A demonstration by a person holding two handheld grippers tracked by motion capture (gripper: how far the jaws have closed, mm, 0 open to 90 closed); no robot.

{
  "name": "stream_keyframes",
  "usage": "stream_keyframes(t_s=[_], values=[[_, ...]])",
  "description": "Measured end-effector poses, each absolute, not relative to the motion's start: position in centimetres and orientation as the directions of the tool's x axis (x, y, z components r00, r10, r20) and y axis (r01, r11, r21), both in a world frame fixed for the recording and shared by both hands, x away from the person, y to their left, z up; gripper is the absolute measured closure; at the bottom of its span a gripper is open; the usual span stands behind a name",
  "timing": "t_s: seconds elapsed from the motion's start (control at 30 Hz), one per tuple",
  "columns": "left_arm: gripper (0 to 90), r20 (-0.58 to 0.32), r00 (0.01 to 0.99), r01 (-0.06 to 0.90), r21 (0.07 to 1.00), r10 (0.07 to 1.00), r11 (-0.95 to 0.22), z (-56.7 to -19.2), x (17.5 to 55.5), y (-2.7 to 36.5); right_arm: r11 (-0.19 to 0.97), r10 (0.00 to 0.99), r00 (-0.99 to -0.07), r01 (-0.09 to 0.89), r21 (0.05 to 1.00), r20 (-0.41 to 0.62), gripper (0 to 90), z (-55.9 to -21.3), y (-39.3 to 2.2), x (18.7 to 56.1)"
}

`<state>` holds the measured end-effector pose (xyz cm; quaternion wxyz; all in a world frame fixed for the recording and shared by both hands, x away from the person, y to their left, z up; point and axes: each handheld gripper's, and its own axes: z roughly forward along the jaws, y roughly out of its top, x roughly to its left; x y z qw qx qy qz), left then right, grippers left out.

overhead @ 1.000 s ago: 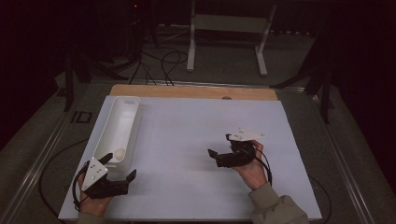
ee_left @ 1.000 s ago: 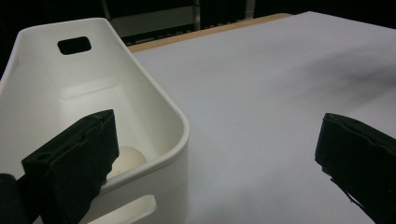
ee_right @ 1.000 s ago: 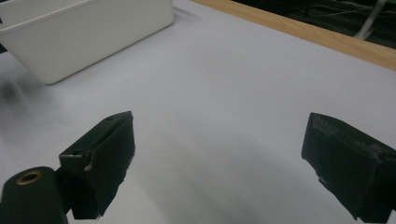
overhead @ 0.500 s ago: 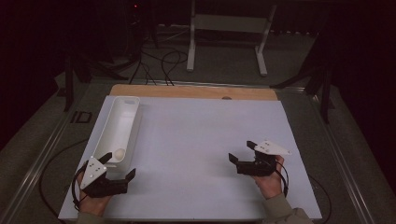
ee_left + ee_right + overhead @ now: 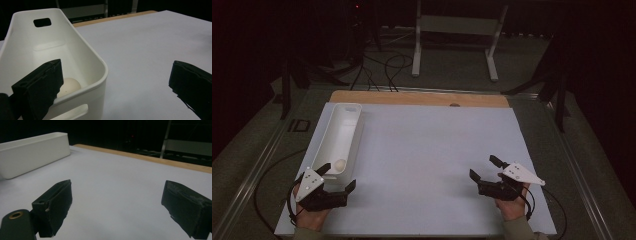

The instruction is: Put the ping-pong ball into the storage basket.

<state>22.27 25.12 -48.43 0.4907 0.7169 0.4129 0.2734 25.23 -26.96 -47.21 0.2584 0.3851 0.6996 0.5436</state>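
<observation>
A long white bin (image 5: 356, 131) stands on the left of the white table sheet (image 5: 427, 145). A small pale ball (image 5: 340, 163) lies inside it at the near end. My left gripper (image 5: 339, 175) is open at the bin's near end, one jaw over the rim. The left gripper view has the ball (image 5: 70, 86) behind the bin's rim (image 5: 101, 67), between the wide-apart jaws of the left gripper (image 5: 116, 66). My right gripper (image 5: 482, 166) is open over bare sheet at the near right. In the right gripper view the right gripper (image 5: 117, 187) holds nothing and the bin (image 5: 35, 152) is far left.
A wooden strip (image 5: 422, 98) runs along the table's far edge. Beyond it a white metal stand (image 5: 454, 30) and cables (image 5: 387, 65) lie on the dark floor. Cables trail from both grippers near the front edge.
My right gripper has moved right and back toward the near edge, still open. The left gripper has barely shifted beside the bin.
</observation>
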Motion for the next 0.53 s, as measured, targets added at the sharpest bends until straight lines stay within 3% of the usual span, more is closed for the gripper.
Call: stream_keyframes(t_s=[0.53], values=[[0.0,-0.01,0.509,0.324,0.929,0.861,-0.18,-48.5,22.3,25.1,0.079,0.833,-0.551,0.211,0.974,0.052,9.3,-47.6,-28.1,24.0]])
